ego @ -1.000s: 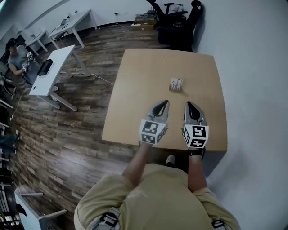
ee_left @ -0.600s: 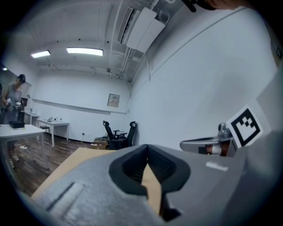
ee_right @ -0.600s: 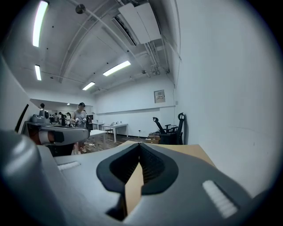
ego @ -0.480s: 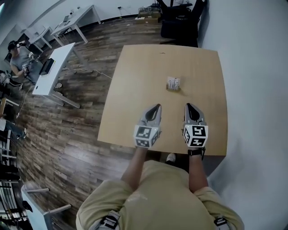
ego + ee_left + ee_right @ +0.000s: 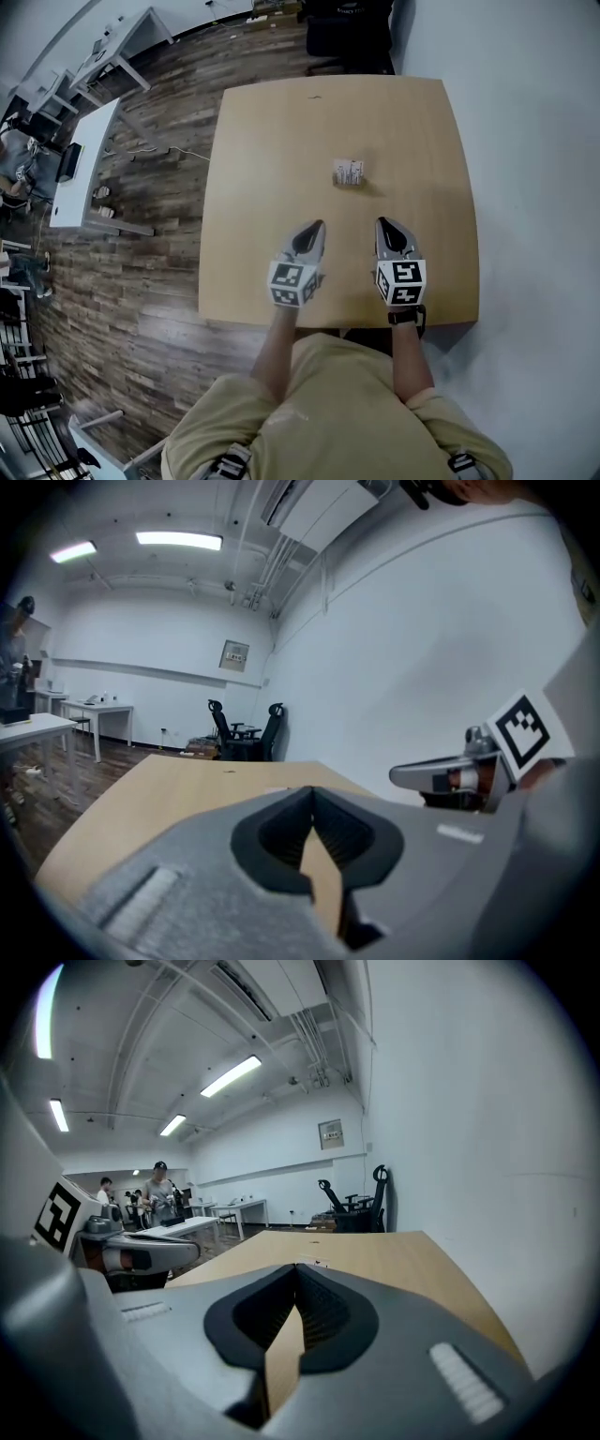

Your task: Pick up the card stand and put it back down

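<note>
The card stand (image 5: 349, 172) is a small white box-like piece standing near the middle of the wooden table (image 5: 262, 187). My left gripper (image 5: 313, 225) hovers over the near part of the table, shut, nothing in its jaws. My right gripper (image 5: 382, 223) is beside it, a little to the right, also shut and empty. Both tips point toward the stand, which lies a short way beyond them. In the right gripper view a sliver of the stand (image 5: 319, 1262) peeks over the closed jaws; the left gripper (image 5: 141, 1255) shows at the left. The left gripper view shows the right gripper (image 5: 450, 775).
The table stands against a white wall (image 5: 525, 141) on the right. Black office chairs (image 5: 347, 28) sit past the far edge. White desks (image 5: 80, 169) and people are to the left across the wood floor. The near table edge (image 5: 337, 323) lies just under the gripper cubes.
The view has tilted, so the table and stand sit lower left in the picture. The left gripper has drifted slightly left; both stay shut and empty.
</note>
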Tool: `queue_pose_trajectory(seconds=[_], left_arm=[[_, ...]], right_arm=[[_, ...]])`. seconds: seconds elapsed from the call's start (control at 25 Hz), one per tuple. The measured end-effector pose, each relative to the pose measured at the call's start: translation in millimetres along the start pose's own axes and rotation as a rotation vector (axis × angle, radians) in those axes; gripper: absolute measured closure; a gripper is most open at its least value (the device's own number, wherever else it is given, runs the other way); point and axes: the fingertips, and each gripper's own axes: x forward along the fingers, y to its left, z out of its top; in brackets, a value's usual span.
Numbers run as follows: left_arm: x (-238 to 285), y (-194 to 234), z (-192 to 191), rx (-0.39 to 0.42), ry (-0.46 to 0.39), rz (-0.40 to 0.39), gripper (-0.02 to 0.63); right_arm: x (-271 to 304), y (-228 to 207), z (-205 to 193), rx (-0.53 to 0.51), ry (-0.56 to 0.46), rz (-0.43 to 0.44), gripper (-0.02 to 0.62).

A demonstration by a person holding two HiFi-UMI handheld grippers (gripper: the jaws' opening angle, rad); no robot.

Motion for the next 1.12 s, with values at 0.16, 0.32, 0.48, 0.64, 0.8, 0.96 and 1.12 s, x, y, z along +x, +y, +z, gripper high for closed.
queue_pose_trajectory(seconds=[0.16,0.32,0.48,0.64,0.8,0.96,1.12], left_arm=[[23.6,22.5,-12.7,0.004,0.044,-0.02,0.603],[54.7,50.8,-21.8,0.033,0.106,-0.041,0.563],[85.3,79.3,-51.0,0.051,0.179,-0.095,0.53],[110.3,98.8,-71.5,0.061,0.213,-0.176,0.478],[143.1,113.5,-85.3,0.09,0.277,-0.289,0.401],[183.6,118.9,-103.0,0.167,0.326,-0.417,0.32],[212.3,112.3,-120.3,0.262,0.369,-0.575,0.243]], right_arm=[[27.0,-1.8,-12.0,0.018,0.051,0.0,0.589],[61.8,-9.6,-14.2,0.054,0.091,-0.009,0.589],[96.2,-14.0,-41.4,0.079,0.147,-0.009,0.589],[115.6,-16.0,-67.9,0.112,0.2,-0.022,0.589],[135.4,-19.2,-77.7,0.133,0.219,-0.031,0.589],[152.4,-32.0,-87.6,0.146,0.227,-0.052,0.589],[165.2,-37.4,-94.6,0.148,0.231,-0.063,0.589]])
